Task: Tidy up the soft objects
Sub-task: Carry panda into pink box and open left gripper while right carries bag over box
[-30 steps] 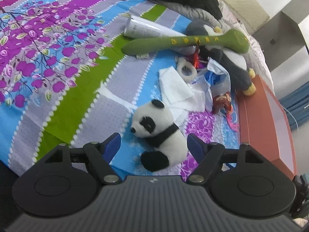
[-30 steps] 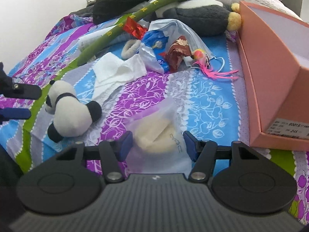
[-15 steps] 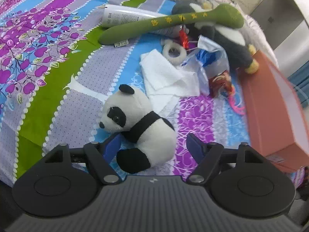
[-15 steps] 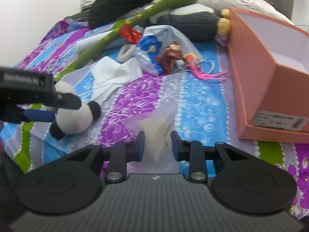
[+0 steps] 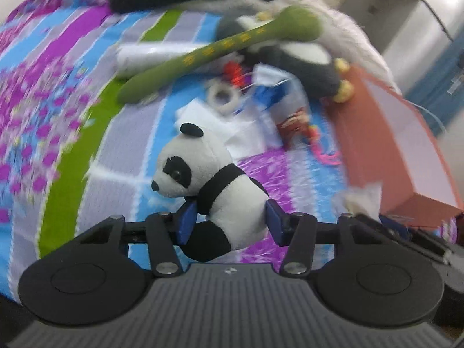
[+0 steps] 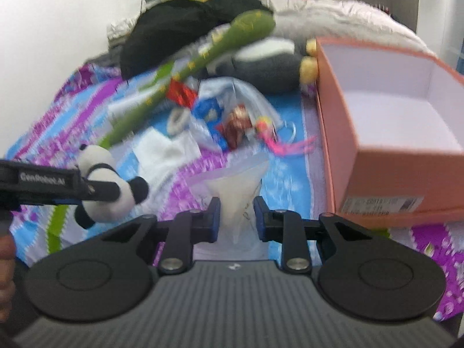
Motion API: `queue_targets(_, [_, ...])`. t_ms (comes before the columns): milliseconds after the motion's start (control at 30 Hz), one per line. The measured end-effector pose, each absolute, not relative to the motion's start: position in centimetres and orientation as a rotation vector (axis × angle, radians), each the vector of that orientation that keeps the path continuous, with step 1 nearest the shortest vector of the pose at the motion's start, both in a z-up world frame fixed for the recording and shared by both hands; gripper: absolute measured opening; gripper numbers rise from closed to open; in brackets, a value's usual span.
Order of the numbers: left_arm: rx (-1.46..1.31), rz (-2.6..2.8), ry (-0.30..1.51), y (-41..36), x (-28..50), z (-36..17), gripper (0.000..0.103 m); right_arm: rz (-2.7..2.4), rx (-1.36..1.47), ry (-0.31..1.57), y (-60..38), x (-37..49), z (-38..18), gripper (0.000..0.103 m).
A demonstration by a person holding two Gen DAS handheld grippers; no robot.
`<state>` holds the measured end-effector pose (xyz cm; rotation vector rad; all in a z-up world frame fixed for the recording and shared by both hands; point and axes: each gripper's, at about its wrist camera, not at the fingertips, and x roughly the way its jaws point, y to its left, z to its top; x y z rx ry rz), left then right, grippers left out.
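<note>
Between the blue pads of the left gripper (image 5: 230, 223) sits the small black-and-white plush panda (image 5: 208, 191), clamped across its lower body above the black leg; the jaws have just been closing on it and the pads now press into the fur on both sides. Judging by the look, the panda is light, squashy and non-fragile, plush not slippery; the torso is the best hold since head and limbs would flop or slip out. Its long axis runs roughly crosswise in the left wrist view, head up and to the left with the snout facing left, black leg down toward the gripper body. The right gripper (image 6: 236, 217) has its pads closed on a clear plastic bag with a cream soft pad inside (image 6: 236, 194), pinched at the narrow lower part; the jaws have just closed in, bag between them. That bag looks very light, limp and slick, so a pinch on film alone may slide; grabbing through the padded content seems safer. Its long axis points away from the gripper, wider end fanning out toward the clutter. Both items appear lifted just off the purple, blue and green floral bedsheet (image 5: 72, 133), though blur makes that uncertain. The open salmon-pink cardboard shoebox (image 6: 385, 133) sits to the right, close by, empty inside, likely the destination. The long green plush stick (image 5: 214, 55) and the grey-and-white penguin plush (image 5: 301, 58) lie behind.
</note>
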<state>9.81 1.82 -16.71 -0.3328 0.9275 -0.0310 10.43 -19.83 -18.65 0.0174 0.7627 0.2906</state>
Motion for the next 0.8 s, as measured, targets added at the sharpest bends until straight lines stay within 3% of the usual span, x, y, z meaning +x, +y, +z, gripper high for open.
queue_targets(467, [-0.151,-0.333,0.729,-5.8,14.0,-3.7,0.057,0.216,0.045,0.479,-23.9,11.2,-5.8,0.028])
queue_targets(800, [-0.083,-0.491,0.739,-15.3,20.0,-0.9,0.058,0.070,0.084,0.479,-31.2,14.5,-3.4,0.026])
